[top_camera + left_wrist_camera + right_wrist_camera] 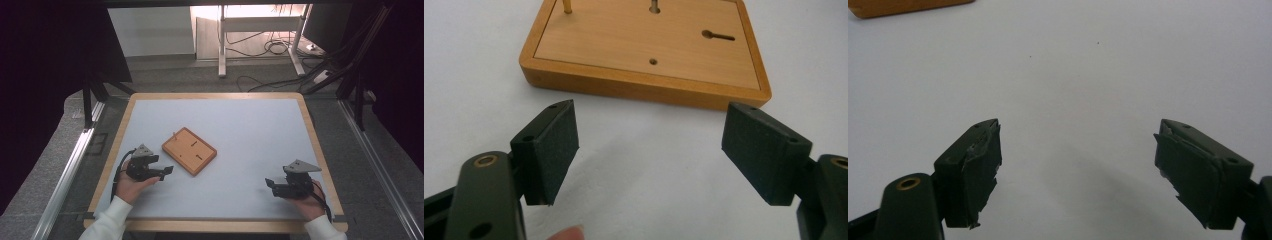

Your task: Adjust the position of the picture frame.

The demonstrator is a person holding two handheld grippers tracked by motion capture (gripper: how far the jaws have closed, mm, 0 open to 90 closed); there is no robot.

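A wide, pale grey surface with a light wooden rim [305, 107] carried every item. Left of its centre lay a flat, rectangular, orange-brown wooden board with a raised border [189, 150], turned at an angle to the surface edges. Its recessed face bore small dark holes and a keyhole-shaped slot [718, 35] (seen most clearly in the left gripper view). A thin, brass-coloured upright pin [174, 134] stood at the board's far left corner.

The left tool [167, 170], a black two-jaw device topped by a grey three-cornered plate, was held in the person's left hand [131, 186] just beside the board's near edge without touching it. Its jaws stood wide apart, released, with nothing between the dark padded faces; in the left gripper view the board's long side lay just ahead of them, and a fingertip [568, 233] showed at the lower frame edge.

The right tool [270, 183], of the same build, was held in the right hand [307, 202] near the surface's near right corner, well apart from the board. Its jaws were likewise spread and empty over bare surface, their pad edges ragged; a corner of the board [903, 7] appeared at the upper left of the right gripper view. White sleeves [107, 222] covered both forearms.
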